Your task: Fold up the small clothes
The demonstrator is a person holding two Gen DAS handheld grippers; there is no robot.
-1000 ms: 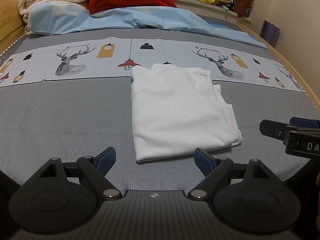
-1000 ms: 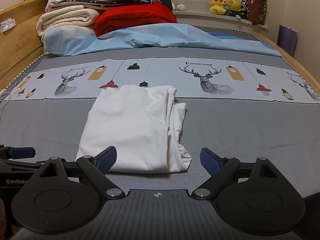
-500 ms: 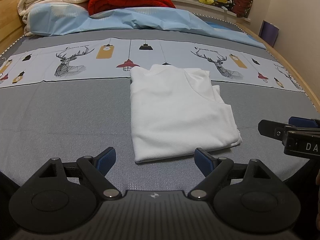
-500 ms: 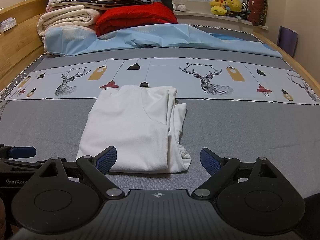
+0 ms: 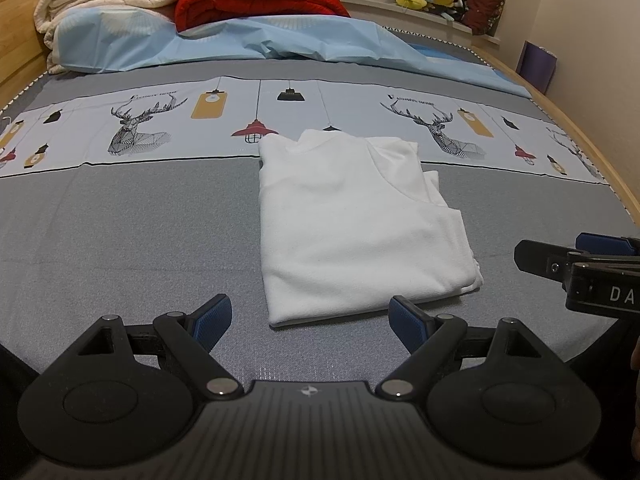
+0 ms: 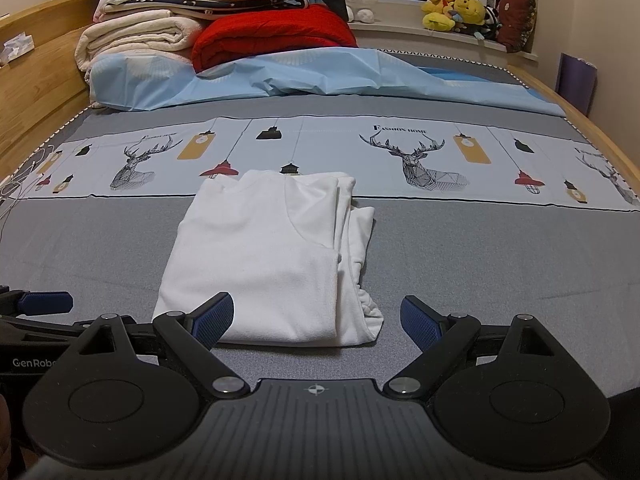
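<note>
A white garment [image 5: 352, 224] lies folded into a long rectangle on the grey bed cover, its far end on the deer-print band; the right wrist view shows the same white garment [image 6: 276, 256] with bunched layers along its right side. My left gripper [image 5: 310, 318] hovers open just short of its near edge, nothing between the blue pads. My right gripper [image 6: 316, 318] is open too, over the near right corner of the cloth, empty. Each gripper shows at the edge of the other's view: the right one [image 5: 580, 264], the left one [image 6: 36, 308].
A light blue sheet [image 6: 320, 76], a red blanket [image 6: 272, 36] and stacked folded bedding [image 6: 160, 24] lie at the head of the bed. Plush toys [image 6: 456, 10] sit on the window ledge. Wooden bed rails [image 5: 592, 152] run along both sides.
Both grippers have stayed open and nearly still. The views have shifted very slightly; the garment has not moved.
</note>
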